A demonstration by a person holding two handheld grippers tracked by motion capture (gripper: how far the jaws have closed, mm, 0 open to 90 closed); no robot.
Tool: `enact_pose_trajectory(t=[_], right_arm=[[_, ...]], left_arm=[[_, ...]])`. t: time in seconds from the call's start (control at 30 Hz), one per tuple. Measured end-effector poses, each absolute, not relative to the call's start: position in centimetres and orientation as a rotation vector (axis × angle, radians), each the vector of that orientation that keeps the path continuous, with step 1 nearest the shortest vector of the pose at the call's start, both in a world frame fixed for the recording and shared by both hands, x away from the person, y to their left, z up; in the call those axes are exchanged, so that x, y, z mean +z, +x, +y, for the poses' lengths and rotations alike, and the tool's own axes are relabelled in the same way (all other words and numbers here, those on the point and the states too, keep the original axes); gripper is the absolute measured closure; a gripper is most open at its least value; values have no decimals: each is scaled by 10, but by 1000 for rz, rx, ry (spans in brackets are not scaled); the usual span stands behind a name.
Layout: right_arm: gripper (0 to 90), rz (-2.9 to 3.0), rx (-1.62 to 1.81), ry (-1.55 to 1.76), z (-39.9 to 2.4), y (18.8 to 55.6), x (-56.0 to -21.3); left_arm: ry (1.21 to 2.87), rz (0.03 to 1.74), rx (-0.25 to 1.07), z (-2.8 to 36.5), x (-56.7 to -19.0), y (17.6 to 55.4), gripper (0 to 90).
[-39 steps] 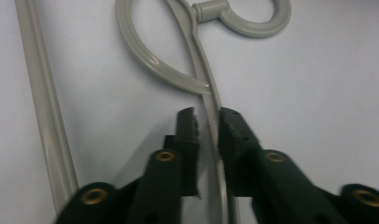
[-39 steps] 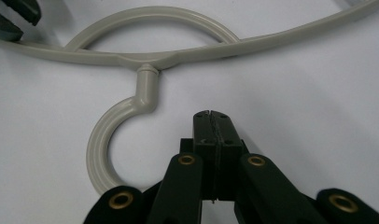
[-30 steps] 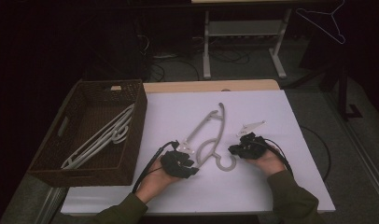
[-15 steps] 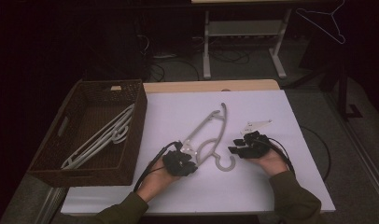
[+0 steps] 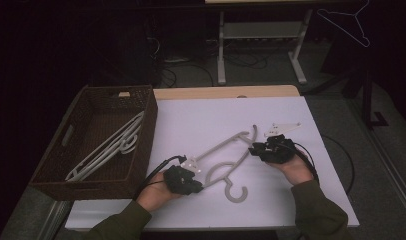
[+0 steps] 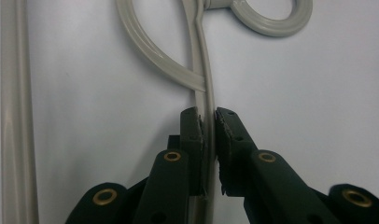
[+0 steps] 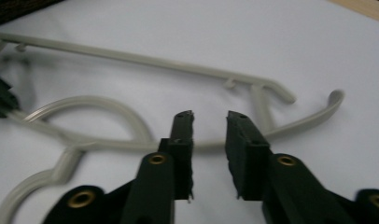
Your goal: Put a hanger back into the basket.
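Left gripper view: the left gripper [image 6: 208, 122] pinches the hanger [image 6: 202, 84] rod between its fingers [image 6: 191, 140]. The right gripper [image 7: 210, 122] stands spread, its fingers [image 7: 241, 140] over the hanger's arm, near the tabletop's [image 5: 191, 120] right edge.

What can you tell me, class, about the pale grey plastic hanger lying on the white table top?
The pale grey plastic hanger lies flat on the white table top, right of the brown wicker basket, its open hook toward the person. It looks like smooth moulded plastic: a straight bar with small pegs, curved shoulder arms and a looped neck. The left gripper is shut on one thin arm. The right gripper hangs open at the opposite arm, jaws either side but not closed.
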State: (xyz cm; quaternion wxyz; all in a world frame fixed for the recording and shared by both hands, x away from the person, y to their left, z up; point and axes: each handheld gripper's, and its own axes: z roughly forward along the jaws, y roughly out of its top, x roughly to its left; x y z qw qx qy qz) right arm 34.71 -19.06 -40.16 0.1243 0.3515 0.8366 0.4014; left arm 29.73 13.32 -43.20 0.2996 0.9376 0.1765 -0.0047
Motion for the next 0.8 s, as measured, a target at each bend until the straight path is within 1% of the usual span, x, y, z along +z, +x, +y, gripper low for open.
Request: enact_pose_trajectory(t=[0.1,0.2,0.23,0.27,0.4,0.43,0.47,0.5,0.63,0.7,0.8], right_arm=[[828,2426,1165,1028,-188,357,-400],[890,2420,1149,1063,-181,369,-401],[895,2418,1143,1065,-178,374,-402],[896,2415,1142,1072,-175,379,-402],[898,2409,1135,1109,-164,399,-405],[898,2416,1122,1109,-162,405,-407],[898,2416,1122,1109,-162,405,-407],[898,2429,1094,1135,-155,415,-410],[898,2456,1031,1154,-148,427,-418],[898,2460,1008,1173,-146,431,-422],[899,2466,987,1186,-146,435,-427]], left_arm=[[2476,468,-39,139,-433,296,814],[2465,468,-39,140,-433,295,804],[2461,465,-33,141,-433,295,796],[2460,456,-21,141,-433,295,740],[2432,469,-24,145,-431,295,633],[2432,469,-24,145,-431,295,614],[2422,471,-27,146,-430,294,614],[2417,465,-27,147,-430,294,552],[2405,469,-12,148,-428,293,462],[2403,469,-15,148,-428,293,439],[2404,474,-14,148,-428,292,435]])
